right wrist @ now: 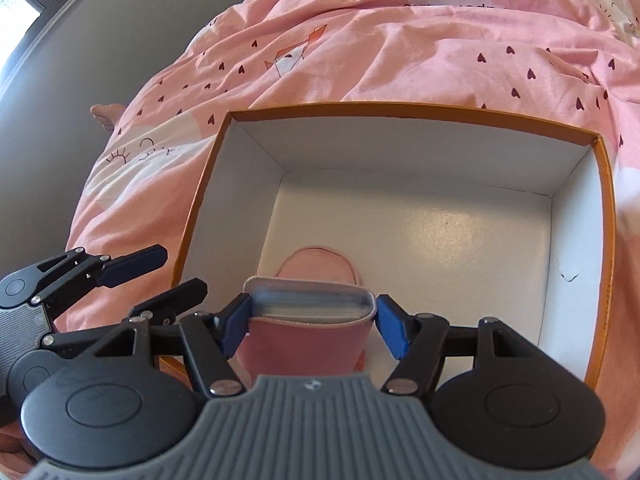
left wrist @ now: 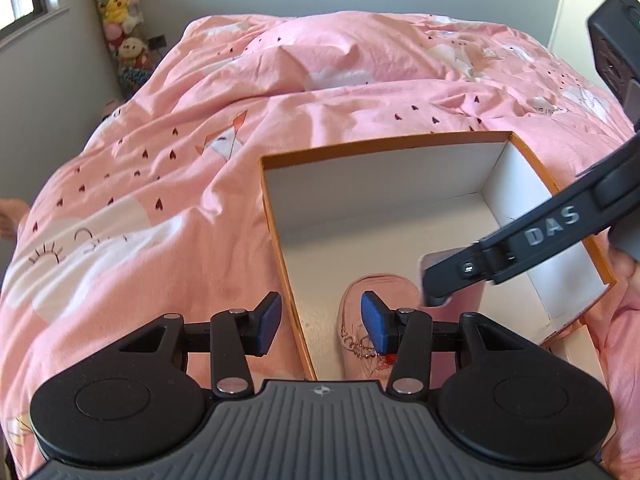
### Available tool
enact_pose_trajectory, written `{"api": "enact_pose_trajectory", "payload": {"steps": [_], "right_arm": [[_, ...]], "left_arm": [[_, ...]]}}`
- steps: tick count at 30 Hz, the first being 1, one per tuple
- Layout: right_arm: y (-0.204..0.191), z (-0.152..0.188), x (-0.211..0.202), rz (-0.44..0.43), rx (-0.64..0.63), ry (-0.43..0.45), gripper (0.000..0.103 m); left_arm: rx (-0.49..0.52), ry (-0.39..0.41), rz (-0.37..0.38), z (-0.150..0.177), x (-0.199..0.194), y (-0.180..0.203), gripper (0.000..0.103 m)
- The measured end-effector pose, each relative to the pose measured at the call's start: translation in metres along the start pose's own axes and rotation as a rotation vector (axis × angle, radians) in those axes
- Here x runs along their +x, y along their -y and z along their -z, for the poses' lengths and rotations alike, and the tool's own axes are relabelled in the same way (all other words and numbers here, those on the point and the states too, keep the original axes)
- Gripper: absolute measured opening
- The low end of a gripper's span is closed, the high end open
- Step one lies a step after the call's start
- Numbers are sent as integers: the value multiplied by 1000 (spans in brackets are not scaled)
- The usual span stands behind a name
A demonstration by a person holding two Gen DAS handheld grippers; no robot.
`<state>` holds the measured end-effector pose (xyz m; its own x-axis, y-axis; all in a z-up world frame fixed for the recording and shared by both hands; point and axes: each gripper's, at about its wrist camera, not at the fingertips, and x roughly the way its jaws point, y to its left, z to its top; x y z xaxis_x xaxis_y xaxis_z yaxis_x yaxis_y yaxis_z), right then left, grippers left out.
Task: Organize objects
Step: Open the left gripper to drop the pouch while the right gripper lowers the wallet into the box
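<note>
Closest to the right wrist camera, the right gripper (right wrist: 313, 326) holds a pink pouch (right wrist: 304, 344) with a white padded rim, and its blue fingers (right wrist: 236, 326) press on both sides of it, so I judge them clamped on the pouch. The pouch hangs low over the near end of the orange box (right wrist: 400, 110), above the white floor of the box, and I think it is about to be set down there. Just behind it, a pink slipper (left wrist: 374, 320) already lies on the floor of the box near the front wall; in the left wrist view one can see some red and dark embroidery on it. The left gripper (left wrist: 320, 322) is held above the near left wall of the box, one finger outside the wall and one over the slipper, with the fingers apart and nothing between them. The rest of the box is bare white cardboard, so there is much room left. The box stands on a bed covered with a pink duvet (left wrist: 160, 152) printed with small hearts and clouds. Far behind, a column of plush toys (left wrist: 120, 20) stands in the corner near a window. As far as I can judge, the task is at an early to middle stage: one thing is packed, the second is almost in, and I cannot see what other objects wait outside the views.
</note>
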<state>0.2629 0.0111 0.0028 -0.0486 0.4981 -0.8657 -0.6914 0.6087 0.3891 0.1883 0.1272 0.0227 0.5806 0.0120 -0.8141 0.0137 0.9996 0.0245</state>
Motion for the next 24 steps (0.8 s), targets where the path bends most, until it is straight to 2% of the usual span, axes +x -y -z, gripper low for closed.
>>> {"api": "enact_pose_trajectory", "payload": {"steps": [4,6,12,18,24], "right_arm": [[-2,-13,24,30,65,-15,69],[2,-20,35,36,108,-21,69],[7,-33,68,37,167,-65,71],[16,-32,83,-59,239,-135,75],[24,-22,72,-108,274,-143,75]], "left_arm": [[-33,0,30,10,7,-7,56],[-56,-4,43,15,9,-11,63],[-82,-37,72,22,24,-16,67],[-94,-51,88,24,36,-13,77],[-88,-76,81,26,43,-13,76]]}}
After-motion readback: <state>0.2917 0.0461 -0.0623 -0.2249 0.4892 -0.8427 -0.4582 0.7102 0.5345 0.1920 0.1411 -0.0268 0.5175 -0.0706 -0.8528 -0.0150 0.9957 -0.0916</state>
